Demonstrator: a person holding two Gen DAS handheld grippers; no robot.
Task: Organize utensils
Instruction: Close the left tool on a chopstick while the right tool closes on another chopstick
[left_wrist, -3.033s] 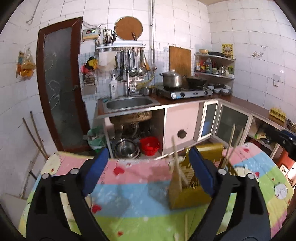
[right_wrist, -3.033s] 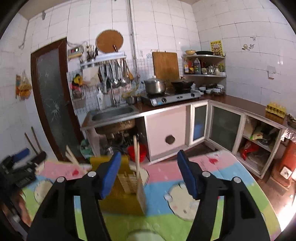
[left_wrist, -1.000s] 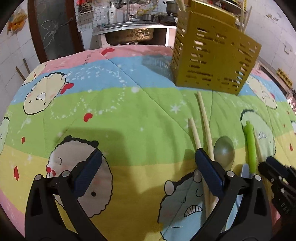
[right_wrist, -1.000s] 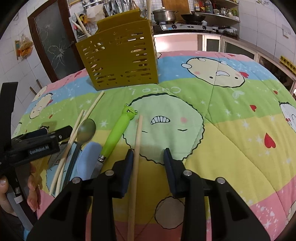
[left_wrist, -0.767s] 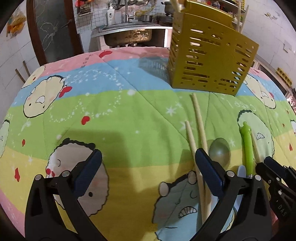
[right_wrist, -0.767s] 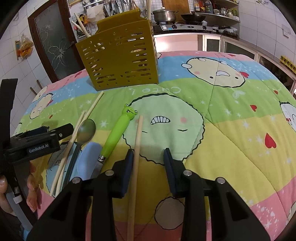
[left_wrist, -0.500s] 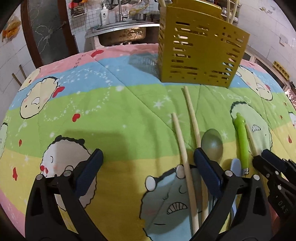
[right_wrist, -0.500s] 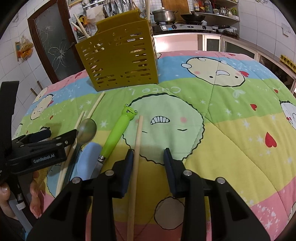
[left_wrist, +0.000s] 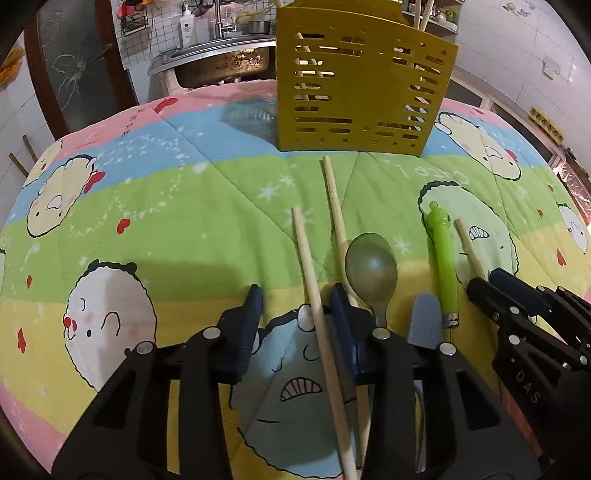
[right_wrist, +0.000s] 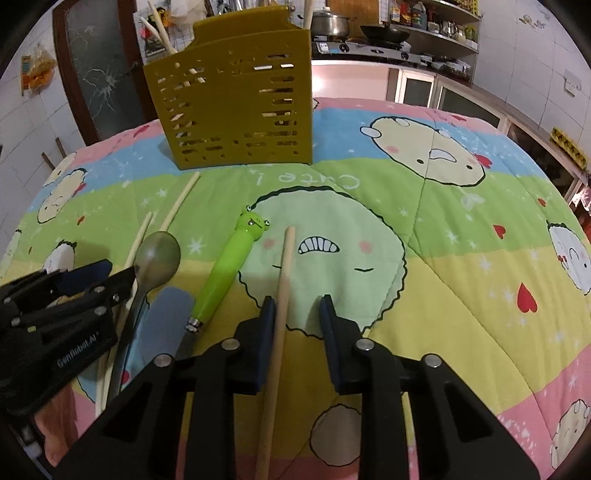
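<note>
Left wrist view: the left gripper (left_wrist: 295, 295) gapes around a pale wooden chopstick (left_wrist: 314, 291) — right gripper (right_wrist: 295, 306) likewise open — near the yellow slotted plastic utensil holder (left_wrist: 362, 77).

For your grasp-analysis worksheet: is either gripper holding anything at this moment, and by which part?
Nothing is held. The left gripper and right gripper are open, each straddling a chopstick lying on the quilt.

"GenRobot.AI" on left gripper (right_wrist: 66, 295), "Cute" on quilt (right_wrist: 461, 314)
</note>
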